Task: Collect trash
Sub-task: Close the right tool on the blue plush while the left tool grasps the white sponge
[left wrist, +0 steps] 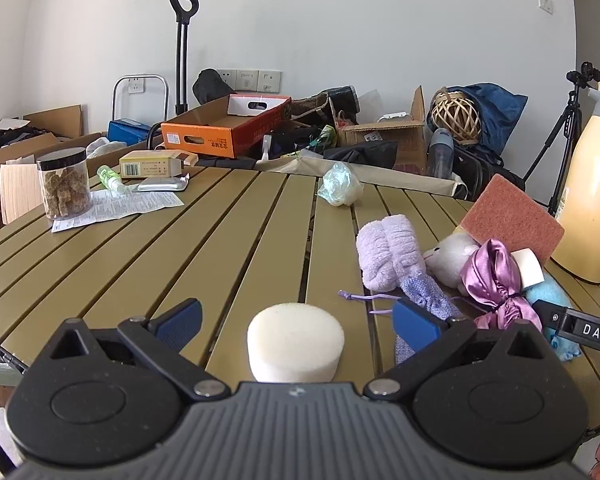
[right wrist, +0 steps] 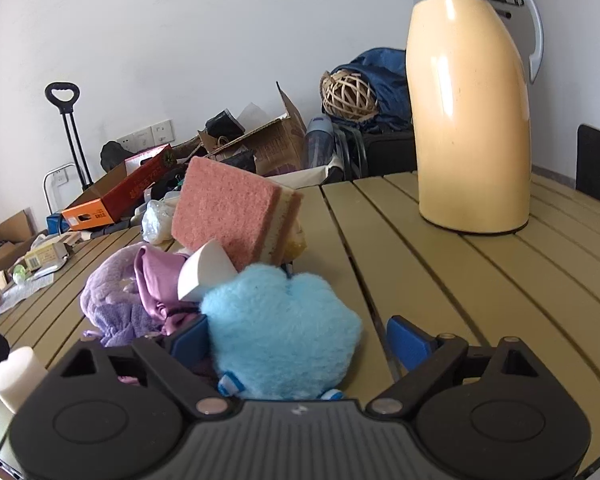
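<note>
Right gripper (right wrist: 296,342) stands released around the blue plush (right wrist: 278,330) on the slatted table (right wrist: 440,280) (one pad touching, the other apart). Centre first, then squeeze. Left gripper (left wrist: 296,322) gapes around the white foam puck (left wrist: 296,340).

Bright, even daylight, soft shadows only. Mild glare streak on glossy cream-yellow plastic thermos jug (right wrist: 470,120). Strong fisheye bending and dark vignetting at corners; otherwise sharp.
</note>
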Available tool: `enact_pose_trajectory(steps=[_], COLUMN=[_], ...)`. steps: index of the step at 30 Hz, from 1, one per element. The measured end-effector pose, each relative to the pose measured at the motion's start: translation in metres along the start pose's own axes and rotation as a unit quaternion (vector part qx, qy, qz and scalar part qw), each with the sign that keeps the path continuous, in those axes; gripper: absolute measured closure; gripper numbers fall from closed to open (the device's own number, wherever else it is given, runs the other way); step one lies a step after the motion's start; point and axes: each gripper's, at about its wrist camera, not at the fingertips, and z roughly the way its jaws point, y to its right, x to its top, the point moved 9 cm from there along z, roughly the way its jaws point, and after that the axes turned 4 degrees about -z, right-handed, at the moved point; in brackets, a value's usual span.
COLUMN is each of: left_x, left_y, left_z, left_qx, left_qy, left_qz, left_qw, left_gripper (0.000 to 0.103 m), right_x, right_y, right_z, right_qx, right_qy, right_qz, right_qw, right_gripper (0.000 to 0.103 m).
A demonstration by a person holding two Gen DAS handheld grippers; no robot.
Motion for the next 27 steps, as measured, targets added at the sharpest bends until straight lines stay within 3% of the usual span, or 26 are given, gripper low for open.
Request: enact_pose_trajectory(steps=[3,12,24,27], left_x=[0.000,-0.004,-0.013,-0.015], left_y=[-0.002,-0.005,-0.006,-0.004], left_z=[0.003,0.015,0.031,0.032], left_qx=[0.001,-0.001,0.021,0.024], left_qy=[-0.005,-0.024,-0.029,-0.029], left_qz=[-0.004,-0.012,-0.013,-0.009], left_qw=[1.0000,0.9996,0.9993,0.9992], left_gripper=[0.000,0.000,0.001,0.006], right_x=[-0.003,-0.005,0.003,0.002], right_y=[-0.002,-0.004,0.000,0.001], right_z=[0.006,0.001,-0.028,-0.034], right_qx=[0.019,0.027,0.018,0.016], right_qy=[-0.010,-0.003,0.041,0.046], right_qz=[0.015,0.015,-0.003,-0.005], right_qw=[1.000,1.000,0.999,0.999], right_gripper=[0.024,0.033,0.034,0.034])
